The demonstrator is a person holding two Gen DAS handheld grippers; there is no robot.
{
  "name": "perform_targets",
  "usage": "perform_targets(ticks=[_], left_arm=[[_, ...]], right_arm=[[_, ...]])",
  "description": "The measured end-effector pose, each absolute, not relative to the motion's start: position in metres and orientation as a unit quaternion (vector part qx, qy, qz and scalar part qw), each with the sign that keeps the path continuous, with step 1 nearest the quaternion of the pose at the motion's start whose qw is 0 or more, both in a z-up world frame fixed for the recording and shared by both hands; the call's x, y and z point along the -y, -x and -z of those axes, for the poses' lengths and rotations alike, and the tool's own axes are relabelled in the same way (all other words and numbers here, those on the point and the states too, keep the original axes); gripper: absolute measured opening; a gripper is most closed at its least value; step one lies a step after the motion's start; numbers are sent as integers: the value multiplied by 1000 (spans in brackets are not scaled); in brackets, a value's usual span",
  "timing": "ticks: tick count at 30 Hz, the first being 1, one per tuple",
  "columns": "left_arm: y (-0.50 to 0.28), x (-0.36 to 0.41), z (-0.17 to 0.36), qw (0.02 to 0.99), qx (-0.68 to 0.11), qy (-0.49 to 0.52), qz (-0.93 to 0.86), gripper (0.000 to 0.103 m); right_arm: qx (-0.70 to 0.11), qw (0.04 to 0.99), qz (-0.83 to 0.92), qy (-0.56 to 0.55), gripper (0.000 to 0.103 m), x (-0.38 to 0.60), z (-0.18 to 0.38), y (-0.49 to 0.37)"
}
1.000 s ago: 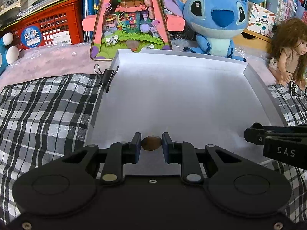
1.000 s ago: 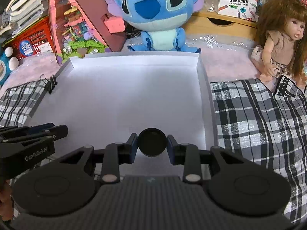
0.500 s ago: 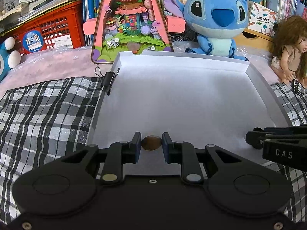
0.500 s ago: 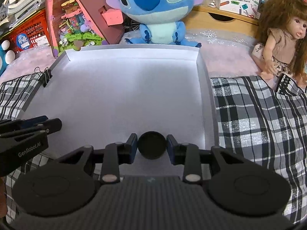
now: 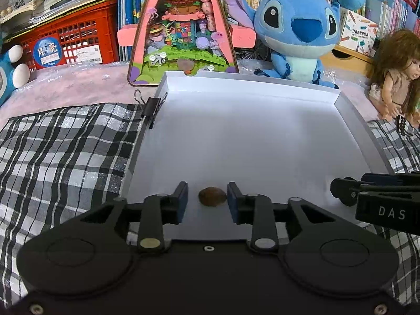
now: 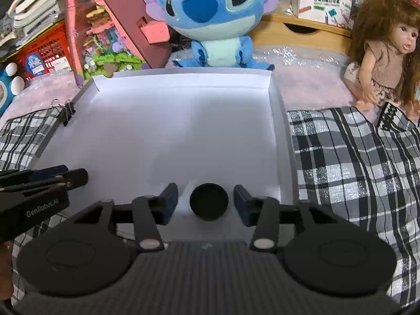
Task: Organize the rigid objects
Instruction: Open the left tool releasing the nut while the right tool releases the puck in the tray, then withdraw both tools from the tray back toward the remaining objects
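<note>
- Centrally, a white tray (image 5: pixel 351 120) is shown resting on a plaid cloth (image 5: pixel 65 144), with a binder clip (image 5: pixel 151 107) fastened to its left wall.
- Left gripper (image 5: pixel 207 199): the jaws are opening, and a small brown oval object (image 5: pixel 212 196) is seen lying on the tray floor between them, untouched.
- Right gripper (image 6: pixel 206 200): the jaws are opening around a black round cap (image 6: pixel 209 200) near the tray's right wall, gaps being visible on both sides.

Blue plush (image 5: pixel 296 34); doll (image 6: pixel 386 52); plaid cloth (image 5: pixel 65 144)
</note>
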State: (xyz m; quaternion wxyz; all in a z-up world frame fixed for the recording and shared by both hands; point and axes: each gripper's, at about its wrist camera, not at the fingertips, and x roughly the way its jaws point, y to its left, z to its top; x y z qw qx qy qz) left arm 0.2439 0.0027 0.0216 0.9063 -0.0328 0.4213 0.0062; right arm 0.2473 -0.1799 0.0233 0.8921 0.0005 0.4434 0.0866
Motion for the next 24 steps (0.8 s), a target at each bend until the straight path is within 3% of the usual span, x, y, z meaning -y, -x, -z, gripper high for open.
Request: perform_targets(ticks=[8, 20, 24], left_arm=[[-220, -7, -40, 922, -386, 20, 1, 56], [-178, -15, -55, 935, -355, 9, 6, 75], [-164, -14, -56, 937, -349, 7, 13, 77]], right_arm=[[-408, 907, -104, 14, 75, 178, -38, -230], [-362, 924, -126, 19, 87, 183, -49, -189], [-353, 926, -132, 12, 88, 183, -52, -177]])
